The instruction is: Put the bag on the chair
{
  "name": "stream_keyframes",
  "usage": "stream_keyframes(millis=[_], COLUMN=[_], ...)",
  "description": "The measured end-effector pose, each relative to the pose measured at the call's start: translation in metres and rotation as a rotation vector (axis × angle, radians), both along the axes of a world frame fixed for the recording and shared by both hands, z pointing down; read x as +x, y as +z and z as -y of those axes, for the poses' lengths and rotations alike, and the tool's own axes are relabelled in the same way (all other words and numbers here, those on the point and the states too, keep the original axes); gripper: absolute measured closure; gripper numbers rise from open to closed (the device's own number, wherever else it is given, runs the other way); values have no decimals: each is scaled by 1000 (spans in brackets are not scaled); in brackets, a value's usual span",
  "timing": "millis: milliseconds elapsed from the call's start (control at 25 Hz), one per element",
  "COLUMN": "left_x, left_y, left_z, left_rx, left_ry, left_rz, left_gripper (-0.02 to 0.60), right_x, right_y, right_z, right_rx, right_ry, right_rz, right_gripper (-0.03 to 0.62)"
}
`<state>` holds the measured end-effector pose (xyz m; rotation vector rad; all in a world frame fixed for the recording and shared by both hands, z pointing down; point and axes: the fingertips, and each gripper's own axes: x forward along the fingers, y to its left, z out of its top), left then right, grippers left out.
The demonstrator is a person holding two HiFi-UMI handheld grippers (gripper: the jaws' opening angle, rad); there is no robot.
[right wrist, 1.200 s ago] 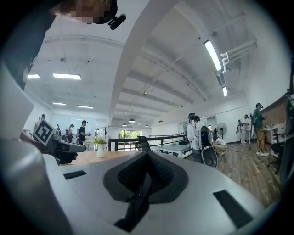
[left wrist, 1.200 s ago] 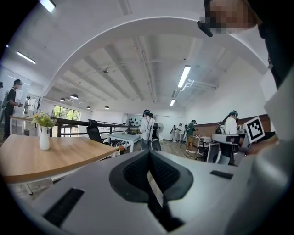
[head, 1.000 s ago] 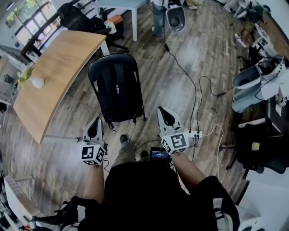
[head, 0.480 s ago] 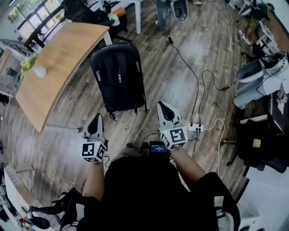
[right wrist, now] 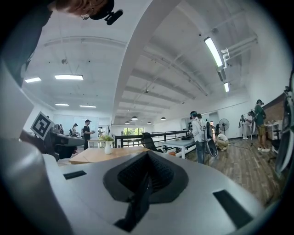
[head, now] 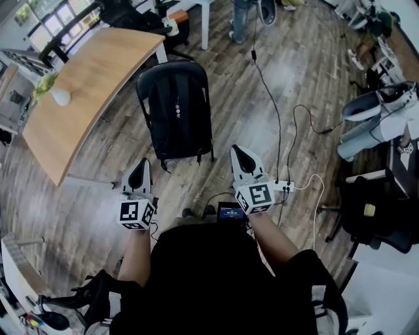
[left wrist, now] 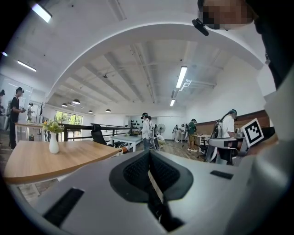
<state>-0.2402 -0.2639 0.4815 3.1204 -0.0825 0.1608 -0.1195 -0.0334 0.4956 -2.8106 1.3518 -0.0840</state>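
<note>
The black bag (head: 175,111) lies on the wooden floor (head: 229,98), not on a chair. The left gripper (head: 139,173) is near the bag's closest end, a bit to its left. It is squeezed tight with nothing in it. The right gripper (head: 240,157) is near the same end, to the bag's right, also squeezed tight and empty. Neither touches the bag. A wooden table (head: 85,85) with a white vase (head: 60,97) stands left of the bag. A black chair (head: 127,14) sits past the bag's far end.

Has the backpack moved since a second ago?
No. The backpack sits just as near the corner of the wooden table; only the view drifted.
</note>
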Motion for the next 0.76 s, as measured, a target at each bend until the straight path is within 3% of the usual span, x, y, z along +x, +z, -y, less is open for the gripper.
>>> stream_keyframes(millis=[760], left_x=[4], left_y=[-4], left_z=[6], left_rx=[-29], left_ry=[5], left_rz=[4], left_gripper=[578], right_x=[5], right_y=[-1], right_z=[-2], right_rx=[-29], right_ry=[14], right_rz=[6], right_gripper=[583])
